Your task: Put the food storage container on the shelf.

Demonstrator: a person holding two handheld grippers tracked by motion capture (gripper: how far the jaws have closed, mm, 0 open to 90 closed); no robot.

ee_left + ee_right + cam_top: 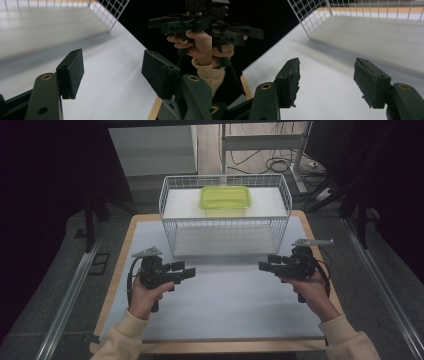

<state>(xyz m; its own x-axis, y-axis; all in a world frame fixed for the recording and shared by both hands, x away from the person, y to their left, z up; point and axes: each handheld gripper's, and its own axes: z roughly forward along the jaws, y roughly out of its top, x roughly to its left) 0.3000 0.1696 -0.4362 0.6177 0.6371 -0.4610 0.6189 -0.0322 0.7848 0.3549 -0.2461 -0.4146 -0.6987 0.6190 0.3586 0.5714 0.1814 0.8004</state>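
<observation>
A white-topped table (220, 290) carries a white wire basket (225, 227) at its far side, with a yellow-green lidded container (225, 200) sitting inside the basket toward its back. In front of the basket, the left gripper (187, 270) and right gripper (262, 265) are held above the tabletop, pointing toward each other. Each has its jaws spread wide with nothing between them.

A green lidded container (225, 200) is sitting far back over the table (120, 270); cables (270, 165) are lying on the floor beyond.
</observation>
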